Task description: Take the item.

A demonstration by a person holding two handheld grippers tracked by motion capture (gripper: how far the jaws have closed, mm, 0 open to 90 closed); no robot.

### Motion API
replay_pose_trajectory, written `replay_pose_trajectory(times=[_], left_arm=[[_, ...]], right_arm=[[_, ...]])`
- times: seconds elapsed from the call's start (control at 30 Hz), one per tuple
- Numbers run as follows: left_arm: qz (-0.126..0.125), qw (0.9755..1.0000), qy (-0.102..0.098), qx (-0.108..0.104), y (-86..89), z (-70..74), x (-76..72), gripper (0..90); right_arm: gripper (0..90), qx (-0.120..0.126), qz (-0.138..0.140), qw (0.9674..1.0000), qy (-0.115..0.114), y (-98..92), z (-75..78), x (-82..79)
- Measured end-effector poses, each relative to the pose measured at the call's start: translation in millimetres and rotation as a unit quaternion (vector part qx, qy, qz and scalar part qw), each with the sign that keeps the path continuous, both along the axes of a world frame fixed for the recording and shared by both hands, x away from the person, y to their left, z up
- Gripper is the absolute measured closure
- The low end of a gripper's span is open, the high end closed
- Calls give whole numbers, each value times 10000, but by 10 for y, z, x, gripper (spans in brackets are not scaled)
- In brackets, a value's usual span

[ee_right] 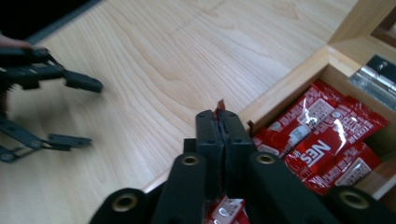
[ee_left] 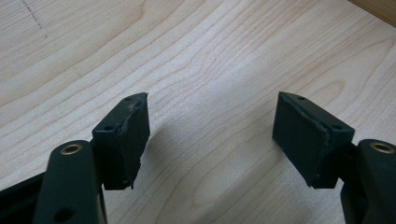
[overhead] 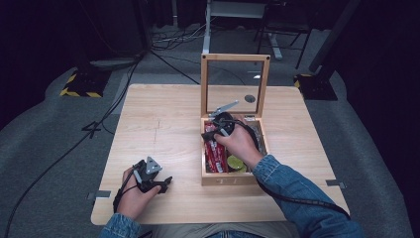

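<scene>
Right claw, jaws pressed together on the edge of a red sachet, held over the left part of an open wooden box stocked with further red sachets. Box lid upright. Left claw, jaws wide apart and empty, low over the bare tabletop, well apart from the box.
</scene>
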State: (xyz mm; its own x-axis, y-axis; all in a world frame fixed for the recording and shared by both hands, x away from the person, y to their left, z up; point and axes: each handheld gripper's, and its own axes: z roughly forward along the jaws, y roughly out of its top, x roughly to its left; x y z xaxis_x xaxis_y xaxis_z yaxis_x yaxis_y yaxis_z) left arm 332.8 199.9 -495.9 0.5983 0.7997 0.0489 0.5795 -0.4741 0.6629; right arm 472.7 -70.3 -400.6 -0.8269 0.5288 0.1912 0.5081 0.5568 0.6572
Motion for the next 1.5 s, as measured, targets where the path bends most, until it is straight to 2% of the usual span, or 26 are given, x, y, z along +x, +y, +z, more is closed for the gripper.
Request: replay_pose_trajectory(times=[0.07,0.13,0.33,0.53,0.6,0.73,0.83,0.93,0.97,1.27,1.5], left_arm=[[-1,10000,-2,1,0,0,1,279],[-5,10000,1,-1,1,0,2,279],[28,10000,-5,-31,7,-7,18,274],[-14,10000,-9,-81,-21,-14,67,274],[-31,9999,2,-101,-24,-16,79,274],[-37,9998,40,-212,-21,-30,126,271],[-12,9995,85,-318,-21,-41,147,269],[-90,9991,37,-402,11,-62,191,256],[-90,9991,37,-402,11,-62,191,256],[-109,9990,-10,-426,110,-71,261,255],[-96,9990,-12,-426,121,-71,277,255]], right_arm=[[896,94,-16,10000,9,-9,33,-10],[897,251,-7,9996,-120,-16,112,-45],[899,437,61,9988,-201,-10,242,-132],[899,811,18,9958,-434,-114,443,-198],[899,844,14,9953,-466,-135,473,-206],[899,1013,-73,9930,-610,-273,613,-235],[898,1067,-118,9920,-667,-338,660,-245],[899,1158,-225,9901,-759,-490,745,-262],[899,1158,-225,9901,-759,-490,745,-262],[899,1290,-474,9845,-1090,-908,940,-356],[899,1280,-673,9822,-1200,-1177,1004,-404]])
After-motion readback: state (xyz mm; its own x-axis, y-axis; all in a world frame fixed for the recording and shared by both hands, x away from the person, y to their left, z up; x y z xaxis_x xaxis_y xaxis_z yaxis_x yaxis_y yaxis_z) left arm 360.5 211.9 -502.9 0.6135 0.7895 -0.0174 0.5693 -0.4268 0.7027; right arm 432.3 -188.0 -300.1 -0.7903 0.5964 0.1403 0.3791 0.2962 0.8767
